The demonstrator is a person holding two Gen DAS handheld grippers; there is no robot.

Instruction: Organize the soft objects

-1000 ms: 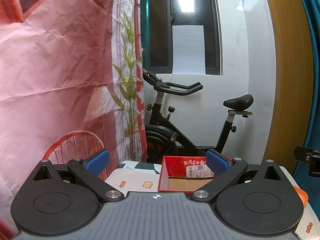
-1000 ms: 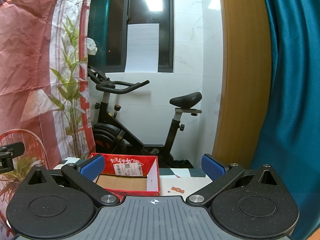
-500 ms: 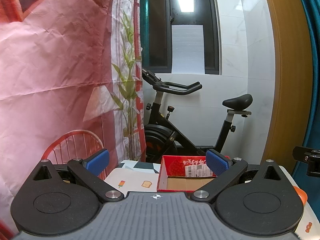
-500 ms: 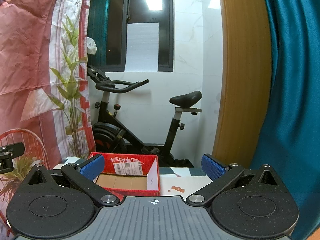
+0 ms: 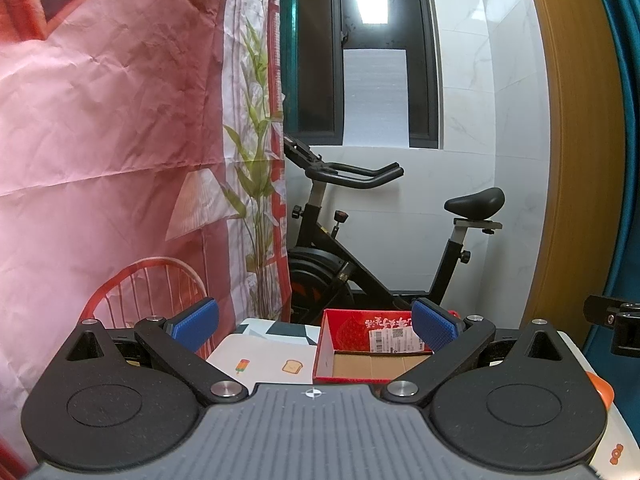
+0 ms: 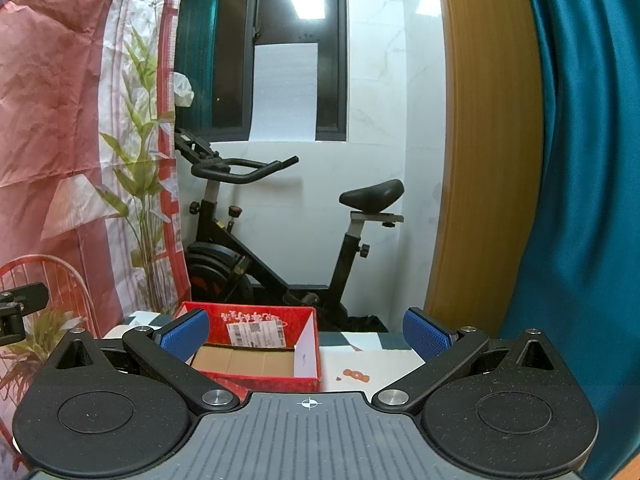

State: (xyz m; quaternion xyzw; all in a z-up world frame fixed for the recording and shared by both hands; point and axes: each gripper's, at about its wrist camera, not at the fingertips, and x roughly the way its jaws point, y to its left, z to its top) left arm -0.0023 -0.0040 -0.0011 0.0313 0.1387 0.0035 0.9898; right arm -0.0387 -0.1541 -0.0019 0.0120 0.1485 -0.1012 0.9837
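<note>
An open red cardboard box (image 5: 362, 354) with a brown floor and a shipping label sits on the table ahead. My left gripper (image 5: 315, 326) is held above the table's near side, open, nothing between its blue pads (image 5: 196, 320). In the right wrist view the same red box (image 6: 256, 350) lies ahead to the left, its inside bare. My right gripper (image 6: 306, 332) is open too, holding nothing. No soft object shows in either view. An orange-and-white object (image 5: 604, 390) peeks out at the lower right of the left wrist view, mostly hidden.
The table wears a white cloth with small food prints (image 5: 272, 362). Behind it stands a black exercise bike (image 5: 360, 256) against a white wall. A pink printed backdrop (image 5: 100, 160) hangs at left, a teal curtain (image 6: 580, 160) and wooden frame (image 6: 480, 140) at right.
Both views have barely shifted; the box and grippers stand as before, both grippers still open.
</note>
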